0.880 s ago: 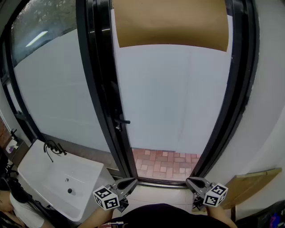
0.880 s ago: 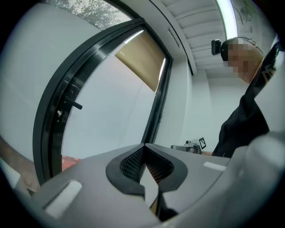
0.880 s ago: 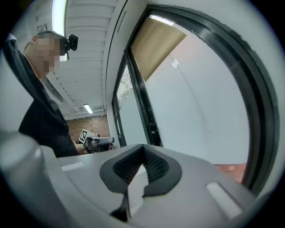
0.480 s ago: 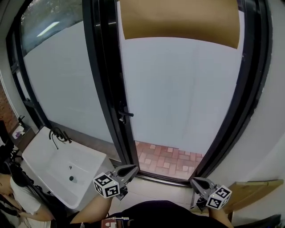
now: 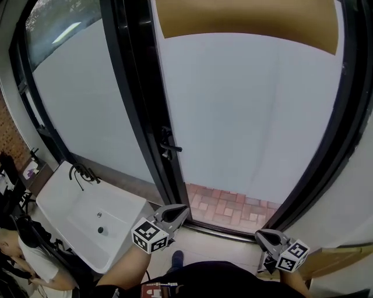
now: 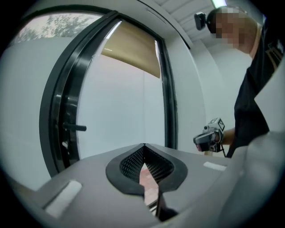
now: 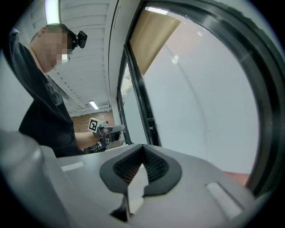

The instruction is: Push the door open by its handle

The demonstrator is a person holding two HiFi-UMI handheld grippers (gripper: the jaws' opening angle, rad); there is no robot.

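The door (image 5: 250, 110) is frosted glass in a black frame, and its black lever handle (image 5: 169, 148) sits on the left stile. In the left gripper view the handle (image 6: 73, 128) lies ahead and to the left, well apart from my left gripper (image 6: 143, 145). The left gripper (image 5: 184, 210) hovers low in front of the door, shut and holding nothing. Lower right, my right gripper (image 5: 260, 234) is also shut and holds nothing. Seen from the right gripper (image 7: 142, 146), the handle (image 7: 150, 126) is far off beside the left gripper (image 7: 107, 130).
A white sink (image 5: 70, 204) with a black faucet (image 5: 81, 171) stands left of the door. Red brick paving (image 5: 233, 206) shows at the door's foot. Brown paper (image 5: 245, 17) covers the glass top. A person (image 5: 26, 262) crouches at the lower left.
The view has come closer to the door, and the handle looks larger. My left gripper has risen and moved forward toward the door. The right gripper stays low at the right.
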